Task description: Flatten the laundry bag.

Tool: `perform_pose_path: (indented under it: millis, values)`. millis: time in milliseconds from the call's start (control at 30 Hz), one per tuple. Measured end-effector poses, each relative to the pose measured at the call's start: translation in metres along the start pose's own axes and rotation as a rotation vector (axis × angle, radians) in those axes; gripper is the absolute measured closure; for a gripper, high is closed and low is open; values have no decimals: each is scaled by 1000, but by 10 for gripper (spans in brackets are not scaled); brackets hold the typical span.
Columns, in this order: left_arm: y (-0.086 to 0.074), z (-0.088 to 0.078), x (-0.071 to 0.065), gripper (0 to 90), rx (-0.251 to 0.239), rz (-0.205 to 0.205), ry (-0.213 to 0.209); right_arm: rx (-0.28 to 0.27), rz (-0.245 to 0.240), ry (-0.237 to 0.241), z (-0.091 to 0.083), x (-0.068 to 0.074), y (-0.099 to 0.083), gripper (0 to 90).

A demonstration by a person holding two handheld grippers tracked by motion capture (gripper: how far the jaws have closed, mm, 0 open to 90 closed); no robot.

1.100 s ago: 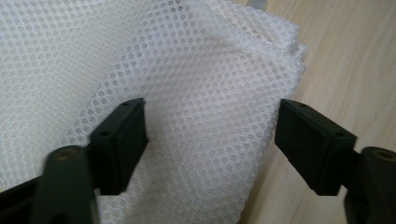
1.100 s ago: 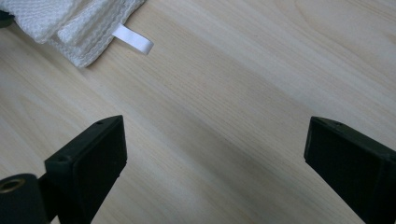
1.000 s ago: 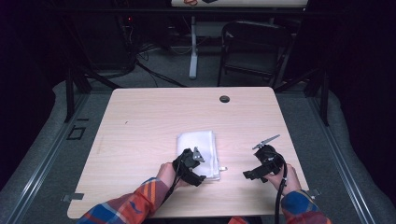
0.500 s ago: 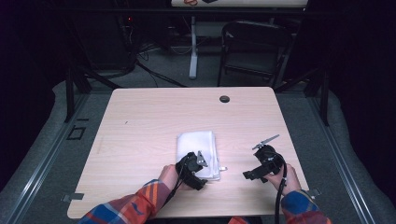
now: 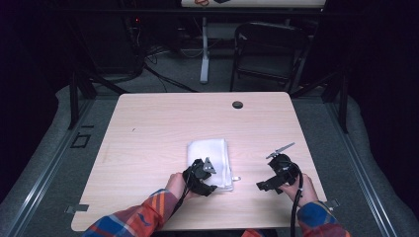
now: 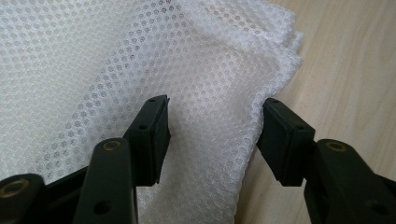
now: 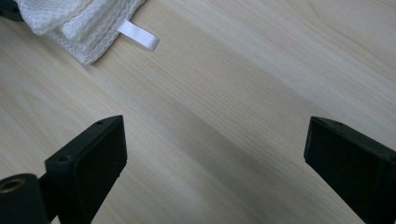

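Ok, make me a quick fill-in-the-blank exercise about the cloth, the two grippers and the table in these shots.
1. The folded mesh cloth on the table is ____ in colour.
2. The left gripper has a fold of cloth between its jaws, which have just been ____.
3. The jaws of the right gripper stand wide open over bare ____.
4. A small white ____ sticks out from the cloth's edge.

Missing words: white; closing; wood; tag
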State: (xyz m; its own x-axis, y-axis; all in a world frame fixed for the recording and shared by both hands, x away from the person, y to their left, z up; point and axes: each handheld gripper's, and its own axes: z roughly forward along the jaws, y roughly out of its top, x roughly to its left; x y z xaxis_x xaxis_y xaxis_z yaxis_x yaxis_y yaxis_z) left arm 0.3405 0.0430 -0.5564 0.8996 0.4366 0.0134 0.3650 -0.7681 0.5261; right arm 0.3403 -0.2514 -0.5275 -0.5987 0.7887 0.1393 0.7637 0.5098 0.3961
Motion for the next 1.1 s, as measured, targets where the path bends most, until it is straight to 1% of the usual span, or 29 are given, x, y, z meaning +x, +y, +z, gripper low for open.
perform_pose_path:
  millis: [33,67,133,167,233,267,300,333,367,400,433,467,500,533,567,600,633,667,700,733,800,833,900,933,1000,1033,1067,1100]
  values:
    - [0,0,0,495,-5,-1,1,-61,45,3,4,3,-2,58]
    - [-1,0,1,516,-4,-2,6,-6,-3,10,0,1,0,59]
    - [-2,0,2,562,-8,4,18,-2,-1,-2,0,2,1,59]
    - [-2,-1,2,591,-9,7,28,-6,3,4,0,2,1,60]
    - [-2,-1,2,618,-5,15,27,-18,8,4,2,3,1,60]
    - [-2,-1,2,641,-6,21,37,-5,-4,-4,1,3,2,61]
    - [-3,-1,2,663,-7,20,39,-7,0,8,1,4,2,68]
    - [-3,-1,2,685,-10,24,44,-4,-4,-8,1,5,2,70]
    - [-3,-1,3,704,-10,25,44,-21,5,5,2,6,2,73]
    - [-4,-1,2,733,-15,26,61,-15,-3,6,2,6,3,83]
    - [-4,-1,3,751,-21,26,71,-10,-11,-8,2,8,4,87]
    - [-4,-1,3,789,-23,27,72,-8,-21,-5,3,8,5,104]
    - [-5,-2,4,803,-29,24,70,-34,-3,-4,5,10,5,119]
    - [-5,-2,4,814,-33,25,73,-7,-29,-6,3,10,7,131]
    - [-5,-3,4,823,-36,28,76,-38,-12,1,5,13,7,149]
    - [-5,-4,5,828,-39,25,76,-39,-15,5,5,15,9,171]
    - [-5,-5,5,832,-46,22,78,-43,-29,-7,6,16,10,229]
    - [-5,-6,6,834,-50,21,77,-39,-40,9,5,19,13,275]
    - [-5,-7,7,836,-56,17,77,-48,-48,14,6,22,14,308]
    - [-5,-7,8,836,-61,12,76,-63,-58,12,7,26,16,382]
    - [-6,-9,9,837,-66,3,71,-77,-83,30,8,30,19,487]
    - [-6,-9,11,837,-70,1,64,-85,-93,43,9,32,20,582]
    - [-6,-10,11,837,-81,-4,68,-94,-109,43,9,36,21,718]
    - [-6,-10,11,836,-85,-9,65,-107,-117,36,9,37,22,767]
    - [-6,-10,11,836,-87,-10,65,-122,-132,54,9,40,24,846]
    - [-6,-11,11,835,-87,-9,65,-126,-135,55,10,42,26,876]
    - [-6,-11,11,835,-83,-8,58,-128,-142,62,11,45,27,893]
    - [-6,-11,11,835,-86,-9,61,-127,-156,66,13,47,29,900]
